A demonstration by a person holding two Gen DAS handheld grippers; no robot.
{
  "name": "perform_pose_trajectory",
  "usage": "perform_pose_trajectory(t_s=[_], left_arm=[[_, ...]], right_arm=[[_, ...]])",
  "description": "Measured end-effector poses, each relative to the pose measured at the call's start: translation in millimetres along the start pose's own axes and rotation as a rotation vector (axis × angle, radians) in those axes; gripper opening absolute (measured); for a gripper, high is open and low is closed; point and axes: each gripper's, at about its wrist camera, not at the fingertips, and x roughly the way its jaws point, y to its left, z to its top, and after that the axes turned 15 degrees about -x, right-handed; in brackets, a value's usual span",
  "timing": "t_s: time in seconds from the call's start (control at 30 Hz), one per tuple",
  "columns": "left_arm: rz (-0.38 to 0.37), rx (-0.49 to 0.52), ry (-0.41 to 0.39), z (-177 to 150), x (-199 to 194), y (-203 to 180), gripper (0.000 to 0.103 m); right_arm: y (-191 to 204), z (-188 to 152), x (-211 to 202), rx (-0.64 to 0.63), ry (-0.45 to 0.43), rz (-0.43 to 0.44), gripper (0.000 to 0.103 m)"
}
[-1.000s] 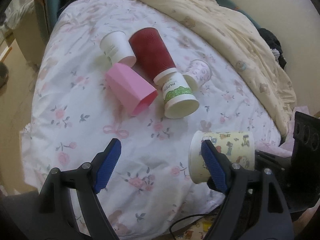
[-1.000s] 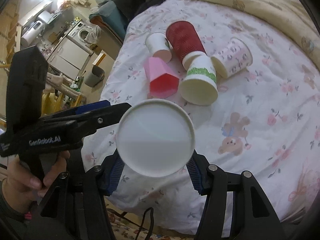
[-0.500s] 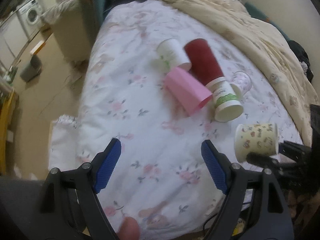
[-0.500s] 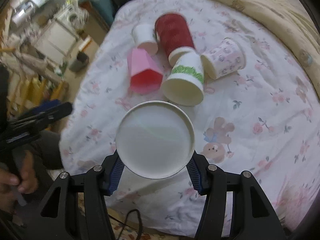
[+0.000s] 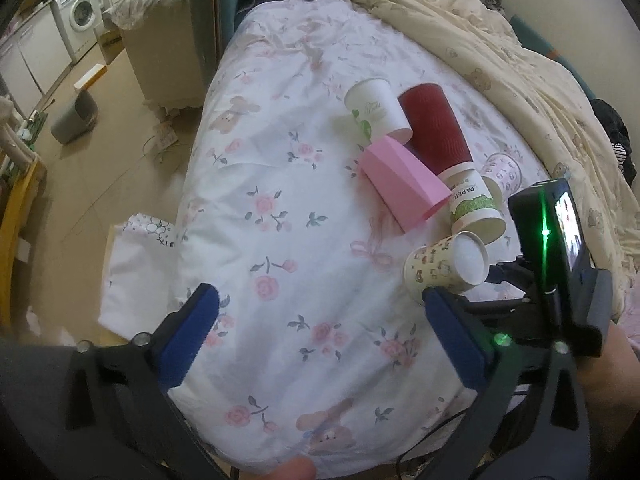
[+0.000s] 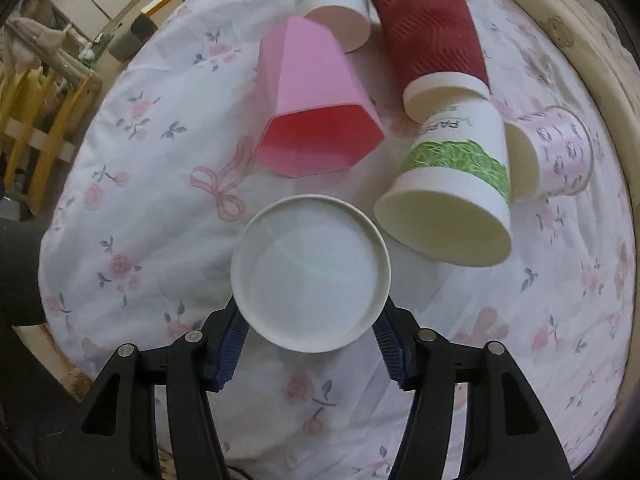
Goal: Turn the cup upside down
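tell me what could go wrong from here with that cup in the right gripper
The right gripper pinches the cartoon cup only near its base, so it might slip or crush during turning. The green-banded cup and pink cup lie close by on the soft bedsheet; setting down could bump them or tip.

left gripper [image 5: 320, 336] spread wide with nothing between its blue pads, hovering low, right gripper [image 6: 311, 338] clamped on a cup [image 6: 311, 278] from both sides, cup's open mouth facing the camera
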Motion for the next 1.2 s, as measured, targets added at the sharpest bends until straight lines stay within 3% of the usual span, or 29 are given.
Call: perform_pose_trajectory(t_s=[0.13,0.2,0.27,0.47,0.57,0.7,0.97,1.2], left_arm=[[0.005,0.008,0.031,-3.0,5.0,0.2,0.103],[0.003,0.005,0.034,-3.5,4.7,0.6,0.103],[0.006,0.006,0.025,-3.6,3.7,0.8,0.103],[-0.019,0.042,-0.01,-9.5,-3.5,-9.7,0.103],[-0.036,0.089,-0.038,-16.3,-10.2,-20.1,0.103],[-0.01,0.158,-0.106,-30.4,-19.0,-33.2,0.103],[-0.022,0.184,-0.179,-50.3,-28.4,-35.7,0.103],[-0.039,0.211,-0.255,-57.7,-35.4,-43.1,0.103]], right_arm=[[-2.8,-2.0,-2.8,0.013,-0.017,0.009,0.068],[-7.4,-5.6,-9.1,0.035,-0.037,0.029,0.083],[-12.8,-12.4,-20.7,0.049,-0.058,0.034,0.086],[-20.5,-56.1,-63.0,0.137,-0.179,0.04,0.087],[-16.1,-86.3,-84.5,0.209,-0.271,0.026,0.096],[-7.3,-111.5,-101.5,0.276,-0.355,-0.022,0.096],[1.4,-143.9,-120.4,0.366,-0.496,-0.125,0.098],[1.9,-149.6,-123.3,0.397,-0.526,-0.186,0.101]])
